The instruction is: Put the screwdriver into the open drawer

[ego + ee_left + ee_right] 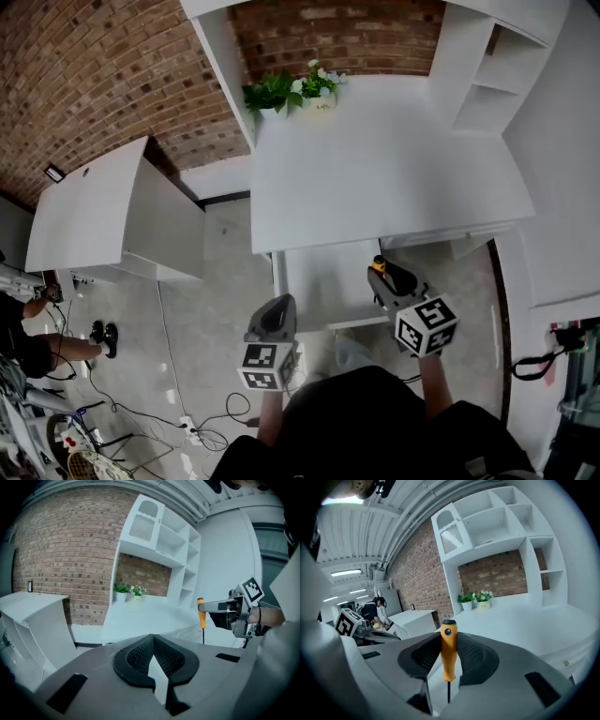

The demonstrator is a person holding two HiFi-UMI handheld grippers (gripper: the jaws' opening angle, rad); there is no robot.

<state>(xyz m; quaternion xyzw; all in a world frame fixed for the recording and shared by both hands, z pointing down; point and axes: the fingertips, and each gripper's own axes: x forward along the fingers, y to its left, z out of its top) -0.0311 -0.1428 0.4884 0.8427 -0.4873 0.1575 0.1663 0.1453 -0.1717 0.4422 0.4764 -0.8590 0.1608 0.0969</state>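
**Head view.** A white desk point(394, 178) stands against a brick wall, with a potted plant point(286, 91) at its back edge. Below the desk's front edge the drawer point(319, 281) is pulled out. The right gripper point(382, 278) is over the drawer's right-hand end, and the orange top of the screwdriver point(379, 264) shows at its tip. The left gripper point(278, 314) hangs near the drawer's left front corner, apart from it.

**Left gripper view.** The jaws are pressed together at the tips with nothing between them. The right gripper appears to the right. It carries the screwdriver upright, handle up and shaft down, in front of the desk edge.

**Right gripper view.** The jaws pinch the orange handle about midway up. The black cap stands above the pads and the thin shaft hangs below. The tool sits straight between the pads, with no slip evident.

**Assessment.** The step in hand is judged to be the carry to the drawer, with the tool gripped and not yet released.
- Lower the right gripper until the shaft tip is inside the drawer walls and clear of the desk edge above.
- Tip the tool toward flat so it lies down rather than lands on its point and bounces.
- Only then part the jaws.
- The left gripper should keep off the drawer front so as not to nudge it shut.
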